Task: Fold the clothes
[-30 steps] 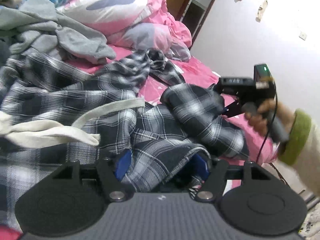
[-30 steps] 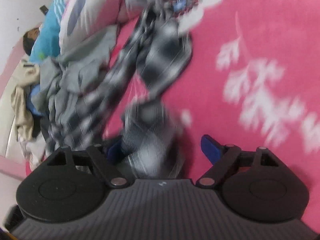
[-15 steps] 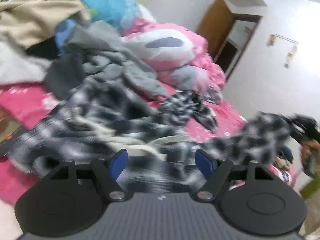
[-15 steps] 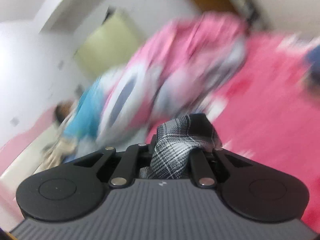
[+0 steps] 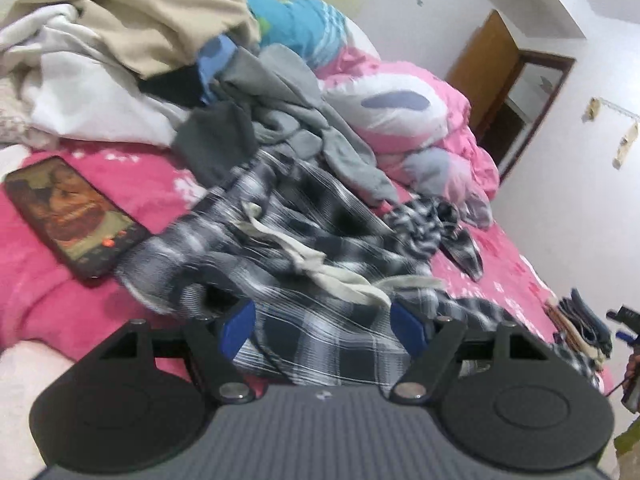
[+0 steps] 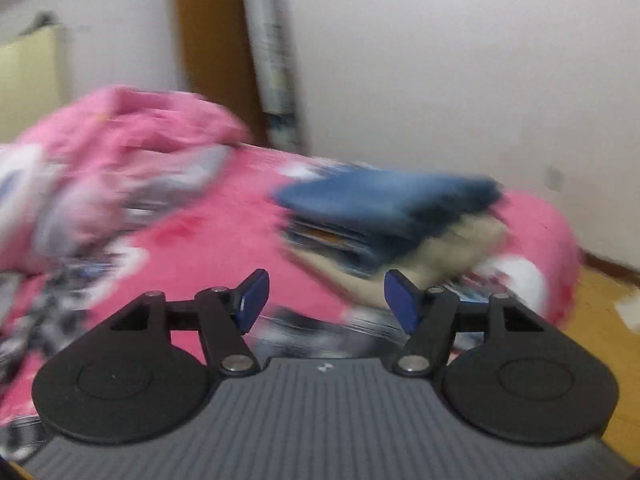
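A black-and-white plaid garment [image 5: 320,240] with cream drawstrings [image 5: 332,272] lies crumpled across the pink bed [image 5: 132,176]. My left gripper [image 5: 322,328] hovers open over its near edge, and plaid cloth shows between the blue pads. In the left wrist view my right gripper [image 5: 624,320] appears at the far right edge, held in a hand. In the blurred right wrist view my right gripper [image 6: 326,304] is open with nothing in it. Plaid cloth [image 6: 48,308] lies to its left and just under the fingers.
A phone [image 5: 72,216] lies screen-up on the bed at left. A grey hoodie [image 5: 288,120], beige and white clothes [image 5: 120,40] and a pink duvet [image 5: 400,108] are heaped behind. A folded stack [image 6: 392,216] of blue and beige clothes sits near the bed's edge, with wooden floor [image 6: 600,320] beyond.
My right gripper was shut on a bunch of plaid cloth and now stands open without it, swung toward the folded stack. My left gripper drew back, bringing the phone into view.
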### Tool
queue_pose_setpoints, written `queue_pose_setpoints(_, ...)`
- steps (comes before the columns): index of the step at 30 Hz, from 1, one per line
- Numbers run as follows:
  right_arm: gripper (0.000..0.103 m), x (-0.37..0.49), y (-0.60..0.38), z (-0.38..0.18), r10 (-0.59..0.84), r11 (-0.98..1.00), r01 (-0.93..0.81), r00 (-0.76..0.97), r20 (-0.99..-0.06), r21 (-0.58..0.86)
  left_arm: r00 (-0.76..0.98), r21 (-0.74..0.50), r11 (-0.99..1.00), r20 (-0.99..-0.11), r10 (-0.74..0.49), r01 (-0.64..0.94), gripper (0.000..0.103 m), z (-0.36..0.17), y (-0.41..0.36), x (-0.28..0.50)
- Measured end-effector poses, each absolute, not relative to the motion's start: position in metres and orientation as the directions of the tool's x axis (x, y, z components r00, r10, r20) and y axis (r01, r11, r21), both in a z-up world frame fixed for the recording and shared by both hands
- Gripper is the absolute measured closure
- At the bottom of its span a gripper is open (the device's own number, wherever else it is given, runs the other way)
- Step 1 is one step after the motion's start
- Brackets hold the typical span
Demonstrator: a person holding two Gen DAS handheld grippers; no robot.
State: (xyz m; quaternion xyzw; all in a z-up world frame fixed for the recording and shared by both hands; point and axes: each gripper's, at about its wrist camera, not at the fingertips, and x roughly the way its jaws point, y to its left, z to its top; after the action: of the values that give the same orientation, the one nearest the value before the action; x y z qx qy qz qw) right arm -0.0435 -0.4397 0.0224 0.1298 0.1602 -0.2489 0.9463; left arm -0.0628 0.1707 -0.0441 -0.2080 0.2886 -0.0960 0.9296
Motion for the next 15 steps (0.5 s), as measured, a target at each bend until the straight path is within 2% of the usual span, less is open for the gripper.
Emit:
queue_pose_setpoints(2,0.039,-0.033,-0.406,0.037,-0.277,0.920,0.347,0.905,-0.323,0.182,0.829,-0.436,0.899,-0.486,-0.276,0.043,0.028,-0.042,0.175,-0.066)
queue_pose_setpoints(6,0.037,0.008,-0.311,0.053,0.166,0.963,-0.093,0.943,-0.287,0.251,0.841,-0.387,0.922,-0.501,-0.205,-0.006,0.028,-0.040,0.180,-0.063)
queue_pose_setpoints(11,0.037,0.082,-0.181,0.043,0.517,0.856,-0.455,0.760,-0.393,0.246,0.822,-0.404,0.912,-0.542,-0.177,-0.070,0.029,-0.051,0.189,-0.060)
queue_pose_setpoints(15,0.037,0.143,-0.080,0.031,0.689,0.699,-0.672,0.543,-0.480,0.245,0.833,-0.389,0.914,-0.539,-0.129,-0.110,0.029,-0.055,0.200,-0.063)
